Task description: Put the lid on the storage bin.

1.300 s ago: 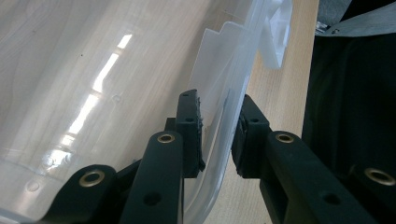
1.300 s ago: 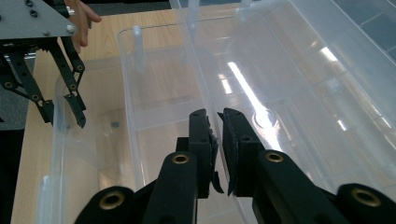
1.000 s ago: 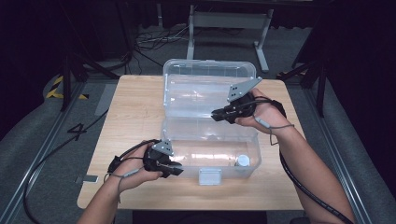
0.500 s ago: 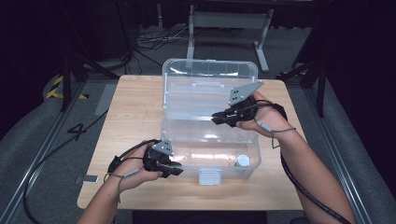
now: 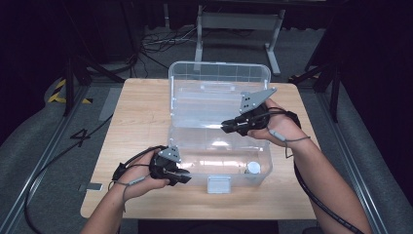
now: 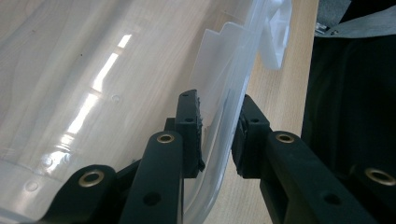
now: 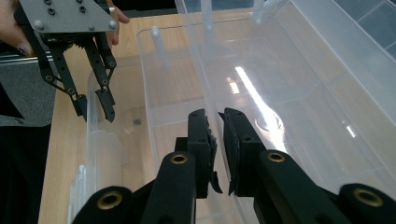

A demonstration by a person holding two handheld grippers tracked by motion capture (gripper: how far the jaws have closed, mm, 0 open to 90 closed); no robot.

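Note:
A clear plastic box point(image 5: 192, 146) stands on the wooden table point(image 5: 131, 117), its lid point(image 5: 219, 78) swung open behind it. My left gripper point(image 5: 182, 179) straddles the rim at the box's near left corner point(image 6: 219, 140), one pad inside and one outside, closed on it. It also appears far off in the right gripper view as the left gripper point(image 7: 95, 109). My right gripper point(image 5: 227, 127) reaches in from the right at the back of the box. In the right gripper view the right gripper point(image 7: 219, 140) has its pads nearly together, pinching a thin clear wall point(image 7: 210, 70).
A small white round object point(image 5: 253, 168) lies in the box's near right corner, and a tiny dark speck point(image 7: 137, 122) on its floor. A white latch point(image 5: 219, 184) hangs on the front wall. Cables point(image 5: 48, 165) trail off the table's left side; metal frames stand behind.
My right gripper has shifted slightly toward the near side along the back of the box. The left gripper and the box have stayed put.

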